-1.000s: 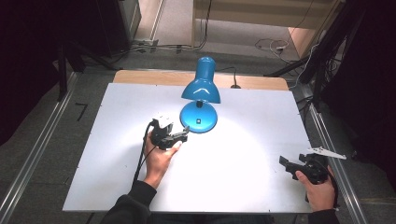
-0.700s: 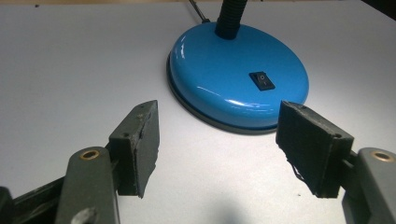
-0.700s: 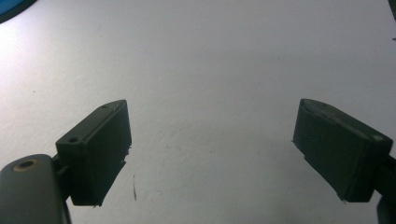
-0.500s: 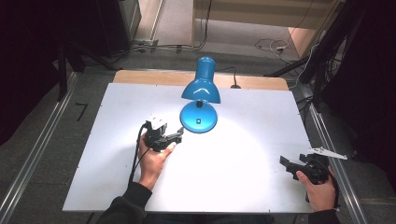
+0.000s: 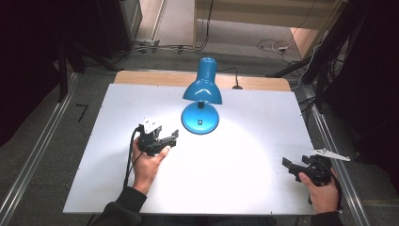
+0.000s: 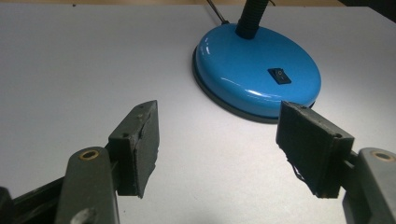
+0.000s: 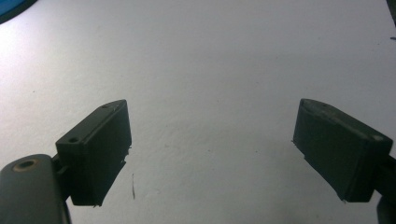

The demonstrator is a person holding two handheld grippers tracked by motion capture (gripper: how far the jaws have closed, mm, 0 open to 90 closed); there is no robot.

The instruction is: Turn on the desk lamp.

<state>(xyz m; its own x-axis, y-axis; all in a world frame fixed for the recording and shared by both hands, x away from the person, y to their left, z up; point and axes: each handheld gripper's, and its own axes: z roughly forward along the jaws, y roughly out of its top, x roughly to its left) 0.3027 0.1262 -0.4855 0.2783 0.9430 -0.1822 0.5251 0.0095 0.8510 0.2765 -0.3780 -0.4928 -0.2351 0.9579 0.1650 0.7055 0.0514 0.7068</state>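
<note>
A blue desk lamp is lit near the back middle of the white table (image 5: 235, 188), its shade (image 5: 203, 87) over its round base (image 5: 200, 118). My left gripper (image 5: 173, 138) lies just left of the base, pointing at it, jaws open with nothing between them. In the left gripper view, the base (image 6: 252, 74) with its black rocker switch (image 6: 279, 75) sits a short way beyond the left gripper (image 6: 219, 140). My right gripper (image 5: 288, 165) rests near the table's front right corner, open and empty. The right gripper view has its jaws (image 7: 212, 149) spread over bare table.
The lamp's cord (image 5: 230, 77) runs off the back edge. A wooden strip (image 5: 141, 77) borders the table's far side. Metal rails (image 5: 42, 150) flank the table left and right. Cables (image 5: 273, 44) lie on the floor beyond.
My left hand has drawn the gripper a little to the left, away from the lamp base. The right hand has stayed put.
</note>
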